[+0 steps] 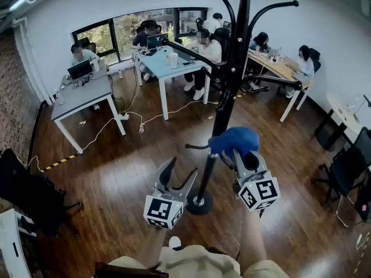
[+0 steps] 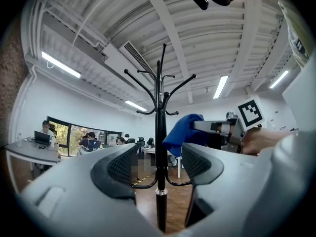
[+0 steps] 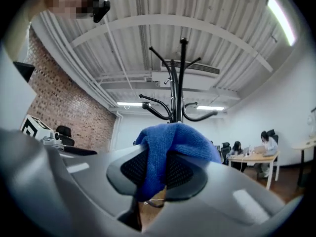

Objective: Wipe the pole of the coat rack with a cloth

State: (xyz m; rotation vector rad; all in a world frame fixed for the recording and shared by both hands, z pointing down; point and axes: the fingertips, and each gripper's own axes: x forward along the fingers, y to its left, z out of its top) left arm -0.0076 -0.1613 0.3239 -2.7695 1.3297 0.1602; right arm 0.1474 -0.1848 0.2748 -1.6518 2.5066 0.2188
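Right tool (image 1: 233,150) is clamped on the blue cloth (image 1: 235,138) at the pole's (image 1: 227,91) 3 o'clock, left tool (image 1: 181,171) hanging open at its 9, so we'd press the cloth snug and slide slowly.

coat rack (image 1: 231,80) top cut off, cloth (image 3: 170,142) hiding lower pole (image 3: 182,83)

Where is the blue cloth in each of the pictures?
Head view: the blue cloth is right of centre, beside the coat rack pole, pinched in the right gripper.
Left gripper view: right of centre, just right of the pole.
Right gripper view: bottom centre, between the jaws, in front of the pole.
Shared landmark: the black coat rack pole.
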